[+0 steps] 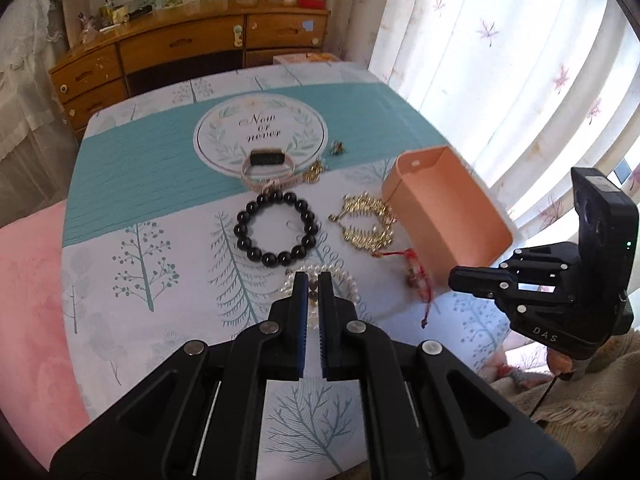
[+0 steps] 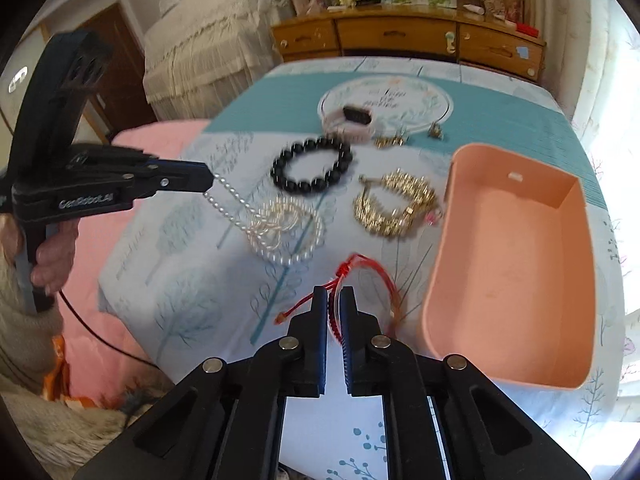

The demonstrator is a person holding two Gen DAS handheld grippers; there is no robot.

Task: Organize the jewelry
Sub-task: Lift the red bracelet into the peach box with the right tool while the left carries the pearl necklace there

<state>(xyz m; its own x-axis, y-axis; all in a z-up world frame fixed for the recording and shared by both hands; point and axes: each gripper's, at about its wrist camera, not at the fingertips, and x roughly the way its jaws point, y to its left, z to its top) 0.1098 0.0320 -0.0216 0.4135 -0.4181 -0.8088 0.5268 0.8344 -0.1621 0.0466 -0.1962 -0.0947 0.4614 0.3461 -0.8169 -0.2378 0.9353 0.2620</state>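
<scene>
Pearl necklace (image 2: 276,228) is pinched by the left hand-held gripper (image 2: 210,178), its strand trailing to the bench (image 2: 168,300); red cord bracelet (image 2: 360,280) is clamped by the right hand-held gripper (image 2: 334,300), just left of the pink tray (image 2: 512,264).

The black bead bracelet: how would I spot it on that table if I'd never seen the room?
Start at the peach tray on the printed tablecloth. Left of it lies a gold bracelet, and left of that the black bead bracelet, just in front of the round "Now or never" mat. It is the only ring of large, glossy black beads; the pearls nearby are white.
</scene>
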